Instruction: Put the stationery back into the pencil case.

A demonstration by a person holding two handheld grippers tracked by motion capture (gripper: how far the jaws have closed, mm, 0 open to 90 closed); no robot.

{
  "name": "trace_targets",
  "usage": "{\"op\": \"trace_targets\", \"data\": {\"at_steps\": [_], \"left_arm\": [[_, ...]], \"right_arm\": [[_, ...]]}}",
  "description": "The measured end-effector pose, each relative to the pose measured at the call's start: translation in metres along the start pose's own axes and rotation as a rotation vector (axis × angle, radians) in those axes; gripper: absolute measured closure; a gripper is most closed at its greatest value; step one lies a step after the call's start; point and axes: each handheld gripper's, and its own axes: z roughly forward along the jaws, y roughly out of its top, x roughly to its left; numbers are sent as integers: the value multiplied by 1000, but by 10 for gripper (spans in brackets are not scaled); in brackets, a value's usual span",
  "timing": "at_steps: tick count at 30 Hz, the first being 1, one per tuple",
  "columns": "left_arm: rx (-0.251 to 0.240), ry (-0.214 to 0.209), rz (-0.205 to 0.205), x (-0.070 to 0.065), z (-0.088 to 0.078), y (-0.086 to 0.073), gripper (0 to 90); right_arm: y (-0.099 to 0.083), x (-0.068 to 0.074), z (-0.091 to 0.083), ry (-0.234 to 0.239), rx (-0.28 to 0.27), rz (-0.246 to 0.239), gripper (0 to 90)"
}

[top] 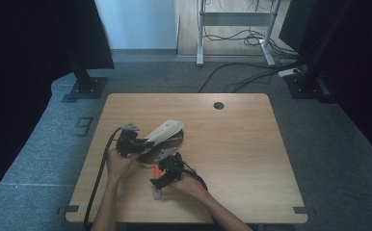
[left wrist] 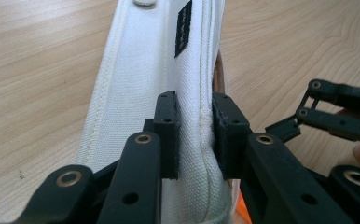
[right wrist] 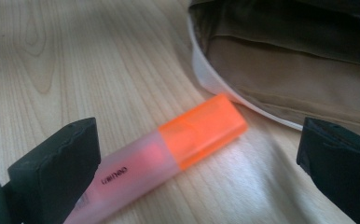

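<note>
Left gripper pinches pouch — right gripper straddles highlighter, jaws apart.

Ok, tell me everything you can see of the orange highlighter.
The highlighter is a flat-sided marker with a translucent pale pink barrel, small dark print and a bright orange cap. It lies flat on the wooden table, cap end close to the white rim of the open pouch. The right tongs stand open either side of it, not touching.

Both forearms are bare, with no sleeves. The left claw and right claw are matte black linkages with brass-coloured rivets at the joints. A black cable trails behind the left claw.
</note>
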Motion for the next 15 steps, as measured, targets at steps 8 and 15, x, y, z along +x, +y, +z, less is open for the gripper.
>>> {"op": "trace_targets", "data": {"at_steps": [8,15], "left_arm": [[1,1,2,0,0,0,740],[-2,6,3,-1,0,0,739]], "right_arm": [[-3,4,3,-11,29,-28,0],[-9,1,-4,-19,46,-38,1]]}}
